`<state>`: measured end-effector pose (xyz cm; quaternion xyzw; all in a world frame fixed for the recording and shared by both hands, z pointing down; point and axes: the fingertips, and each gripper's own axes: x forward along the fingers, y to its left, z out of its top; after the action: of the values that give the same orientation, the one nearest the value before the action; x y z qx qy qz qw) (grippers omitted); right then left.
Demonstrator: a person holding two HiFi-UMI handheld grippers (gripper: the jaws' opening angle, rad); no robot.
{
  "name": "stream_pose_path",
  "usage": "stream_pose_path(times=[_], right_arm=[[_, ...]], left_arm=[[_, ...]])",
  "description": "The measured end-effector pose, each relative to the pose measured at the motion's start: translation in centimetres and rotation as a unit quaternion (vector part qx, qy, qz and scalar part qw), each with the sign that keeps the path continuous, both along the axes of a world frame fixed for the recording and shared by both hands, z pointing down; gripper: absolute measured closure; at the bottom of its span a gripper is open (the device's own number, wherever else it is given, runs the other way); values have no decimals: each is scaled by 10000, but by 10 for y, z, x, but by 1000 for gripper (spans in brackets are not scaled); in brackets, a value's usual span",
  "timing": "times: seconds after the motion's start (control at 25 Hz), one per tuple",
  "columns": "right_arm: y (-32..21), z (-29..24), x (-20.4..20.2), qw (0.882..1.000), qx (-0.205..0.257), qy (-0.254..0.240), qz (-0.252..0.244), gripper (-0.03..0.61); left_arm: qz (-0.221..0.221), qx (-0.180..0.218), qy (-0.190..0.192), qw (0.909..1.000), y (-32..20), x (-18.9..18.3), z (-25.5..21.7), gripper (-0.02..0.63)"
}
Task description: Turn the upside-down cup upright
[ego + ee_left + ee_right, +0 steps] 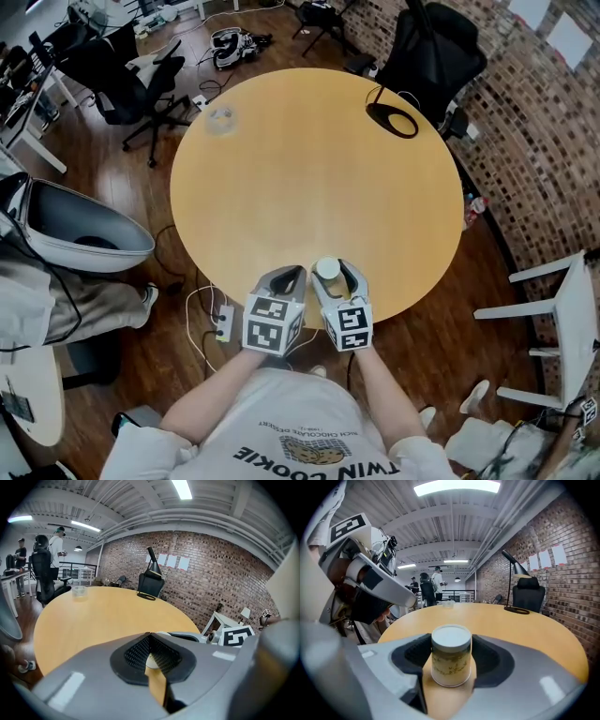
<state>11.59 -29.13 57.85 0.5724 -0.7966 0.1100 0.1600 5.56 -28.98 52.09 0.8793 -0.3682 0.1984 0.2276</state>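
Observation:
A paper cup [450, 661] stands upside down on the round wooden table [309, 169], white base up, close to the near edge. My right gripper [451, 663] has its jaws around the cup, and both black pads press against its sides. In the head view the cup [327, 269] shows between the right gripper's [330, 277] fingers. Just to its left, my left gripper [286, 278] rests at the table edge, shut, with nothing held. The left gripper view shows the left gripper [152, 656] with its pads meeting over bare table.
A clear plastic cup [220, 118] sits at the table's far left, and a black lamp base [394, 118] at its far right. Office chairs [127, 80] stand beyond the table, a white chair [553, 309] to the right and a grey pod seat [75, 230] to the left.

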Motion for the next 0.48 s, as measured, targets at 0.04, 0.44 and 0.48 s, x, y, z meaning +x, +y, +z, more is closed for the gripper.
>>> stream_pose_path(times=[0.04, 0.44, 0.48], right_arm=[[0, 0, 1, 10000, -24, -4, -10, 321], [30, -33, 7, 9987, -70, -336, -377, 321], [37, -39, 7, 9986, -84, -326, -410, 321]], left_arm=[[-13, 4, -7, 10000, 1, 0, 0, 611], [-280, 310, -78, 9991, 28, 16, -15, 611], [-318, 364, -79, 9988, 34, 18, -18, 611]])
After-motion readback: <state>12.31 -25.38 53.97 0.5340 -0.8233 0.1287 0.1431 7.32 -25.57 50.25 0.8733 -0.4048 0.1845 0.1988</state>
